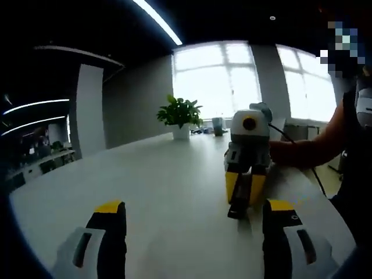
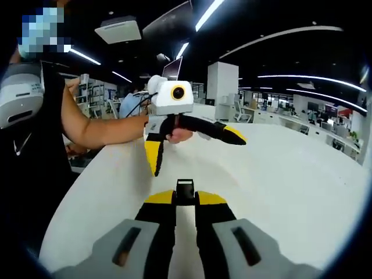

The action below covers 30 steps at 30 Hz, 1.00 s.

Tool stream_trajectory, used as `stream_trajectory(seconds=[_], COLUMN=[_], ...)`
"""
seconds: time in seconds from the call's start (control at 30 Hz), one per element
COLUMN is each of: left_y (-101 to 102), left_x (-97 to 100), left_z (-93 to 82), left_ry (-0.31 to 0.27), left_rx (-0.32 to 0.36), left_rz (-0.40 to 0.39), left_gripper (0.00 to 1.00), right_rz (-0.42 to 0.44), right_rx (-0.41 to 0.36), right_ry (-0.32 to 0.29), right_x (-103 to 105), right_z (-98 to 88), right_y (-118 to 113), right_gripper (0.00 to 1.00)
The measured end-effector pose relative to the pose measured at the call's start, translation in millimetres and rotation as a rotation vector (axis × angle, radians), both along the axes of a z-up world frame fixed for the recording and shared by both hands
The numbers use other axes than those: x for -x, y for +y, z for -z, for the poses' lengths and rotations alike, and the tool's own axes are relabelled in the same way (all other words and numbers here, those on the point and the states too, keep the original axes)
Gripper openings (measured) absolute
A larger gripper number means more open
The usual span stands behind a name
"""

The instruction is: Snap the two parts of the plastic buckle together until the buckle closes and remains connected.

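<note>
One small black plastic buckle part is pinched between the closed tips of the right yellow-tipped gripper, low over the white table. Left yellow-tipped gripper gapes wide, holding nothing. Second buckle half: can't tell where. Looks light, stiff and slick; best gripped on the flat body, leaving the mating end free.

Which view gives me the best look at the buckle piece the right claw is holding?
The right gripper view: the black buckle piece sits centred, pinched between the right claw's yellow tips, its square end sticking out. In the left gripper view the right claw appears across the white table, with only a small dark bit at its tips.
</note>
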<state>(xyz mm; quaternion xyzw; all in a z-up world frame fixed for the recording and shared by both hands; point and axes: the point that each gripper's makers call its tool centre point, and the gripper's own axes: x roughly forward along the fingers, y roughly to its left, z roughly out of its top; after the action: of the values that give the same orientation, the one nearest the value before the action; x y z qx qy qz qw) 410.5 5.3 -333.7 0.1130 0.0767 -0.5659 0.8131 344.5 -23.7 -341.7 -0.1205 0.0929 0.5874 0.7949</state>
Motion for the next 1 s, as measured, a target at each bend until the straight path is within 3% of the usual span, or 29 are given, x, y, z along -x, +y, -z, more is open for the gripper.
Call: stream_trajectory(seconds=[0.03, 0.17, 0.27, 0.5, 1.0], left_y=[3.9, 11.3, 23.0, 32.1, 34.9], left_x=[-5.6, -16.8, -32.0, -41.6, -47.8], left_z=[4.2, -1.4, 4.5, 12.4, 10.9], left_ry=[-0.005, -0.023, -0.073, -0.071, -0.034], left_rx=[-0.027, 0.005, -0.069, -0.105, -0.066], left_rz=[-0.020, -0.052, -0.127, -0.177, -0.193], left_gripper=[0.95, 0.99, 0.99, 0.99, 0.99], right_rz=[0.016, 0.070, 0.092, 0.117, 0.215], right_rx=[-0.003, 0.000, -0.007, -0.018, -0.027], right_ry=[0.000, -0.015, -0.024, -0.050, -0.053], right_x=[-3.0, -13.6, -18.1, -23.6, -42.8], right_z=[-0.7, -1.3, -3.2, -7.8, -15.7], right_y=[-1.0, -6.0, -8.4, -10.3, -18.7], right_gripper=[0.10, 0.10, 0.10, 0.10, 0.10])
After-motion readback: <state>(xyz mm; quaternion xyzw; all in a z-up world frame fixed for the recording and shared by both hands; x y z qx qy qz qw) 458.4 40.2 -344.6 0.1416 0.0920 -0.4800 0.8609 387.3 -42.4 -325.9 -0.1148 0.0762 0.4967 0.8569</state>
